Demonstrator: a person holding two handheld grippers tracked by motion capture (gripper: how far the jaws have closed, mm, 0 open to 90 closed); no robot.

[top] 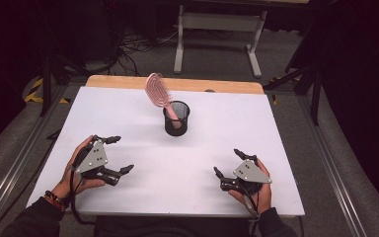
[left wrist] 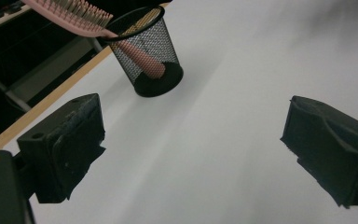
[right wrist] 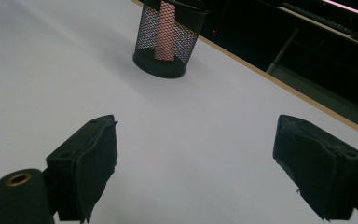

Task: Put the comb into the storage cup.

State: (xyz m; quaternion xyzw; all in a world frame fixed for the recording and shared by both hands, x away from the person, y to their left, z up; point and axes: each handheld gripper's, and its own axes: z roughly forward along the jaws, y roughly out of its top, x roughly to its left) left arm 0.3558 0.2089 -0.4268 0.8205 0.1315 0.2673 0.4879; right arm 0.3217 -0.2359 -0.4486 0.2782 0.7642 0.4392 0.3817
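Hands rest low at the near edge of the white table (top: 256,128), one on each side, with dark sleeves coming in from the bottom of the high view. The left gripper (top: 119,154) sits under a hand whose wrist wears a beaded band; its grey three-cornered plate faces up and its jaws point toward the middle of the table, spread wide with only bare tabletop between them. The right gripper (top: 228,162) lies in the other hand, angled inward and forward, its jaws likewise wide apart and holding nothing. A cable trails from each toward the person.

Between the two and farther back stands the black mesh cup (top: 176,118), upright on the table and well apart from both grippers. A pink hairbrush (top: 158,91) leans in it, handle down, head tilted up and to the left over the rim.

In the left gripper view the black pads (left wrist: 70,140) frame the cup (left wrist: 149,56), and the brush head (left wrist: 74,14) is cut off by the top edge, so its full shape cannot be seen there. In the right gripper view the cup (right wrist: 168,39) is cropped at its rim; only the pink handle (right wrist: 165,35) shows through the mesh. The room behind the table is dark, and the table legs and cables on the floor are hard to make out.
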